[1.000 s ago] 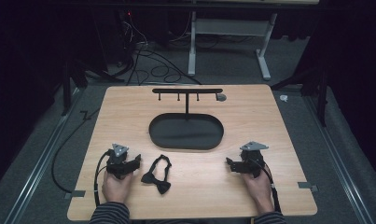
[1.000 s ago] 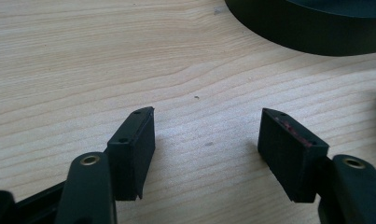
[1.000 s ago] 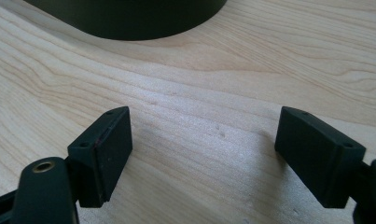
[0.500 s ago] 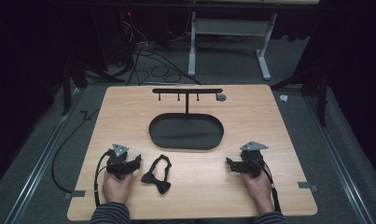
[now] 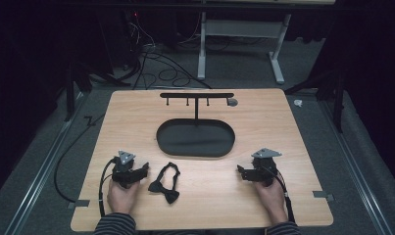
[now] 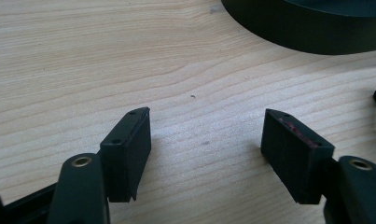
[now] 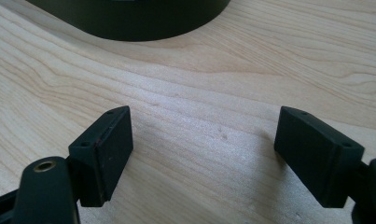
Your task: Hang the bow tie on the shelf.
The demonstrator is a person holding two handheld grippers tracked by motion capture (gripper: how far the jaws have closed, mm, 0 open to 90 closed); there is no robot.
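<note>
High view: a person sits at a pale wooden table (image 5: 293, 127) with a two-jaw gripper in each hand. The left gripper (image 5: 145, 169) rests near the front left of the table, and just to its right lies a black bow tie (image 5: 164, 182) with its strap looped behind it. The right gripper (image 5: 239, 171) rests well apart from the bow tie, toward the front right. Between and beyond them sits a black oval tray (image 5: 195, 138), from whose far rim rises a T-shaped stand (image 5: 196, 96) with small pegs under its crossbar.

In the left gripper view, the left gripper's (image 6: 205, 140) jaws stand wide apart over bare wood, holding nothing; the tray's dark wall (image 6: 307, 28) curves across the upper right. In the right gripper view, the right gripper (image 7: 204, 149) is likewise spread wide and empty, with the tray's wall (image 7: 129, 18) at the top.

The step in hand looks like picking up the bow tie, most likely with the left gripper, which is nearest. To do it well, swing that gripper right, lower the jaws astride the knot or the strap, and close firmly before lifting, since thin soft fabric can slip free.
</note>
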